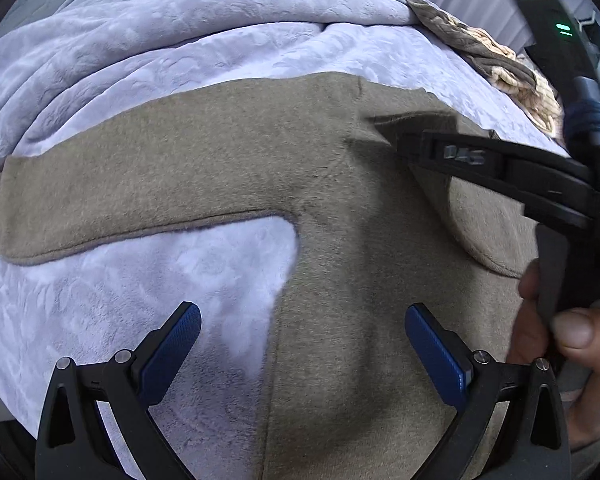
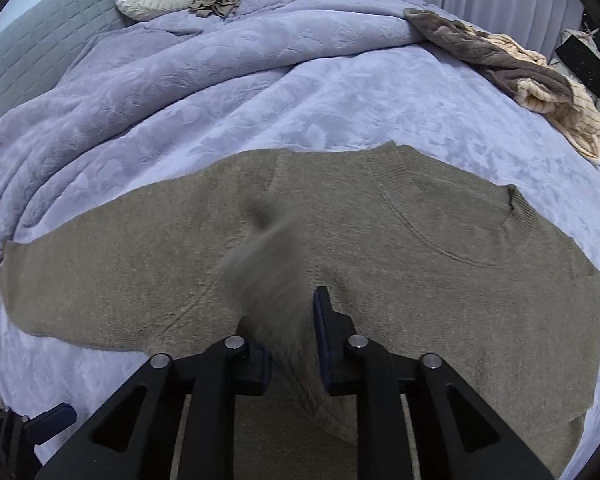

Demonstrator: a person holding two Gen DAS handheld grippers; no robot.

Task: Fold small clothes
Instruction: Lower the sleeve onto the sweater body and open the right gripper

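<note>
Lavender bedspread (image 2: 340, 92) covers the bed; the taupe sweater (image 2: 440, 280) lies flat on it, its long axis running left to right across the right wrist frame, 1 sleeve (image 1: 120, 188) extending to the left edge. The right claw (image 2: 288, 320) sits directly over the sweater's middle, jaws partly parted, with a blurred fold of the knit between them; firm pad contact cannot be confirmed. The left claw (image 1: 302, 344) hangs wide open and empty at the lower frame, straddling the sweater's side edge. Judgement: the right claw is nearer the fold line.
</note>
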